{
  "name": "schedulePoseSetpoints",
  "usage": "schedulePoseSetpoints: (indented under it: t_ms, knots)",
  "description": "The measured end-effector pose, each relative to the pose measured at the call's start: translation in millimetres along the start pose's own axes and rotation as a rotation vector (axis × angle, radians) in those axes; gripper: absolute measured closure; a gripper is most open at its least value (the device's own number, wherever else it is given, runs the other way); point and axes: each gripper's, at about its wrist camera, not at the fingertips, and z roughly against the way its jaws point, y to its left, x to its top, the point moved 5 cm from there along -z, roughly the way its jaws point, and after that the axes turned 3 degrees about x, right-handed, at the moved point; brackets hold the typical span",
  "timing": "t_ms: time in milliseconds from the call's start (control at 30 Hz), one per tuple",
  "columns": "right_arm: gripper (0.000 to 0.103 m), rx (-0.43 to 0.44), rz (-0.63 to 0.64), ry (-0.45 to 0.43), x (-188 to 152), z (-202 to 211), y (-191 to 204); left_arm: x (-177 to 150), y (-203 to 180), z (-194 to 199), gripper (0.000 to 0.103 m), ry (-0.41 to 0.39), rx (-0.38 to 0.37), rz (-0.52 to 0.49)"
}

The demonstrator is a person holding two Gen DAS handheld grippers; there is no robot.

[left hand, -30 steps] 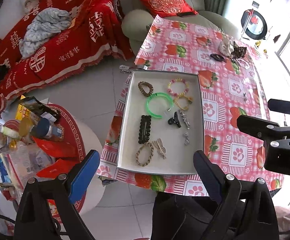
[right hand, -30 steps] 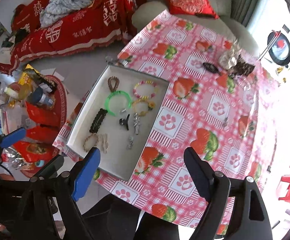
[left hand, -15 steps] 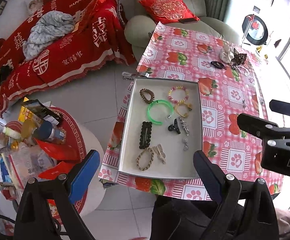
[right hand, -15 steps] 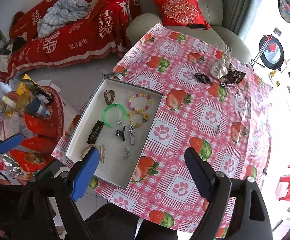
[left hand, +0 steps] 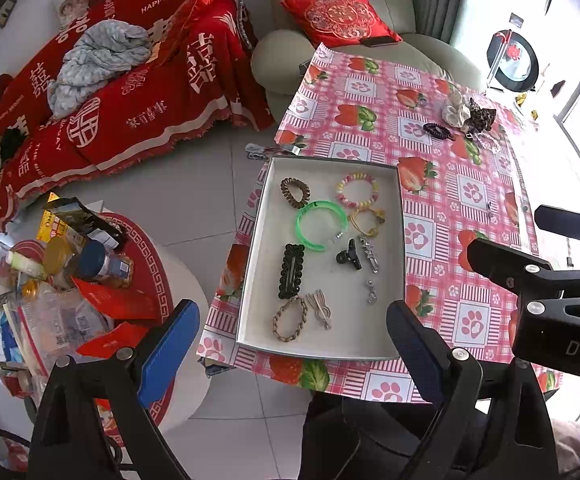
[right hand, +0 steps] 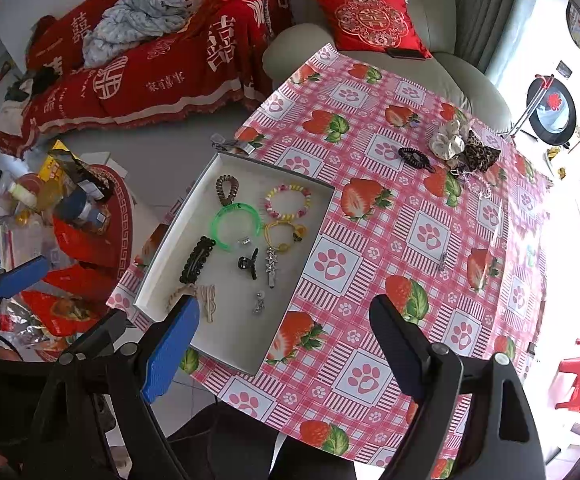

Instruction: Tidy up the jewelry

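Note:
A white tray (left hand: 353,336) lies on the near left part of the strawberry tablecloth (left hand: 461,184). It holds a green bangle (left hand: 321,220), a beaded bracelet (left hand: 357,190), a brown coil tie (left hand: 294,192), a black hair clip (left hand: 291,271), a black claw clip (left hand: 349,255) and several more pieces. Loose at the far side lie a black coil tie (right hand: 413,157), a cream scrunchie (right hand: 445,142) and a leopard scrunchie (right hand: 481,152). A small silver piece (right hand: 443,261) rests mid-table. My left gripper (left hand: 291,350) and right gripper (right hand: 286,344) hover high over the near edge, both open and empty.
A round side table (left hand: 178,280) crowded with jars and red packets stands left of the table. Behind are a red-covered sofa (left hand: 130,100) and a pale armchair (left hand: 290,52) with a red cushion (left hand: 337,16). A person's dark-clothed legs (left hand: 369,432) are below the grippers.

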Motion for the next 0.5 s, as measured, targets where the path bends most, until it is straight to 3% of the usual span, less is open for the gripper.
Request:
schedulePoseSetpoints:
  t_ms: [500]
  knots:
    - [0.014, 0.002, 0.003, 0.002, 1.1, 0.0, 0.5, 1.2, -1.6, 0.1, 0.004, 0.001, -0.001, -0.001]
